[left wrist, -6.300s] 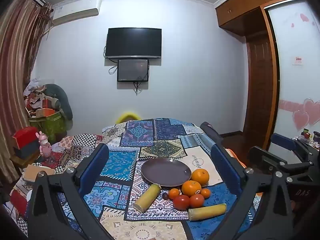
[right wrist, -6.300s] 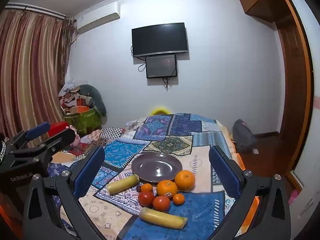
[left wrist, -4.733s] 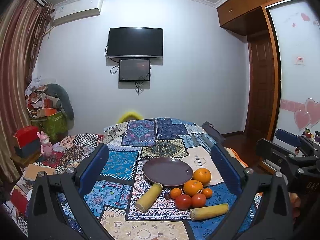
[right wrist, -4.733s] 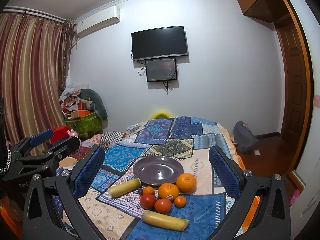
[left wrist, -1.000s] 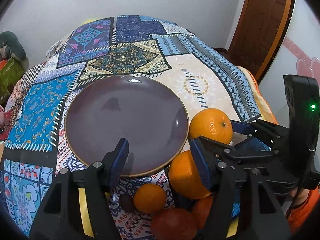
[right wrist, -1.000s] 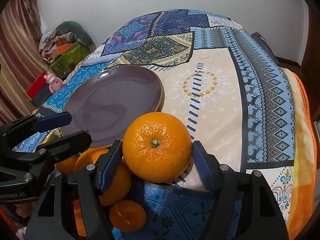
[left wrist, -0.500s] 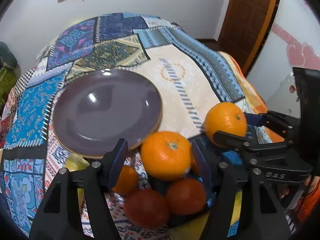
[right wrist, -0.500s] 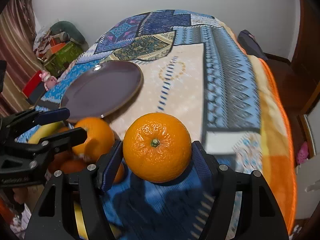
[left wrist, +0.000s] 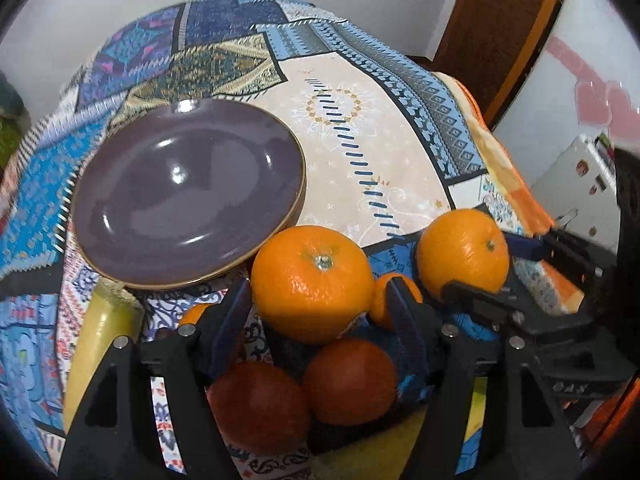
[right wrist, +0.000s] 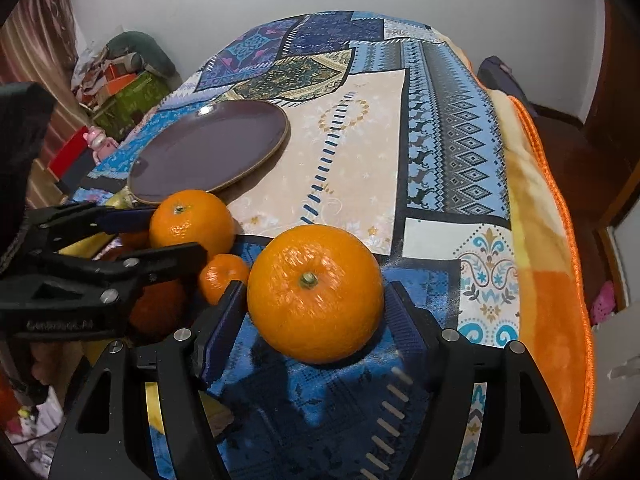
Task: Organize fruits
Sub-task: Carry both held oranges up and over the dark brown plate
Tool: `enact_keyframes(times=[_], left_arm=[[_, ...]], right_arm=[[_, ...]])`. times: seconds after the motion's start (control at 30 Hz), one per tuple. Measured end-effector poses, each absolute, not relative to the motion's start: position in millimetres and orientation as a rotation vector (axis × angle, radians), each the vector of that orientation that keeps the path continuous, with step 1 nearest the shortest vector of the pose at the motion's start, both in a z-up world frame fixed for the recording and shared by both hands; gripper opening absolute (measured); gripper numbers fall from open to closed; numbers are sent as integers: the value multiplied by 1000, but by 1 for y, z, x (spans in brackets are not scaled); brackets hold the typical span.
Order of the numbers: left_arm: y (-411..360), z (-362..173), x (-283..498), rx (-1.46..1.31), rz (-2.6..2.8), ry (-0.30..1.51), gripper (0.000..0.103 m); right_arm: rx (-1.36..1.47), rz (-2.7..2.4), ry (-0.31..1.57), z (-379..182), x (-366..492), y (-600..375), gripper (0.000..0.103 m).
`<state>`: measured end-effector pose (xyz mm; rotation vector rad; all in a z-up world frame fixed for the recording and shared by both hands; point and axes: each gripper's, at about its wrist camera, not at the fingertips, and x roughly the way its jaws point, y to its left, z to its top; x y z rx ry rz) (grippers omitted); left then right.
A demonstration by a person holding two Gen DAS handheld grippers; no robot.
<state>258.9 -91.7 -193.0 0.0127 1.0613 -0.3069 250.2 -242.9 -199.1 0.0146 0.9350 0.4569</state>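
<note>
**Two oranges lifted, plate waiting**

Left tongs clamped on a large round orange with a green stem scar, blue pads pressed to its flanks so the fruit sits stem-up between them. Right tongs likewise clamped on a second big glossy orange, carried just beside the first; seen from the left wrist as well. Both apparently raised clear of the patchwork quilt-covered bed, judging by the shadow beneath.

Empty dark purple round plate with a tan rim lying flat on the quilt, just beyond the pile and probably the destination. Still below: a small mandarin, two red tomatoes, and a yellow cylindrical fruit partly tucked under the plate's near edge.

Likely next: carrying each orange over the plate, one at a time to avoid knocking tongs together.
</note>
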Motion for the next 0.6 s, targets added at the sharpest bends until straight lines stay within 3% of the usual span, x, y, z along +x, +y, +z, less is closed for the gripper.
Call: enact_keyframes(times=[0.37,0.6], left_arm=[[-95,-198,269,-6,-313,1055,71],[-90,-197,267,14,-331,1059,64]], right_arm=[[63,463,966,-215,252,-240,69],[98,457,955,-213,249,-245,66]])
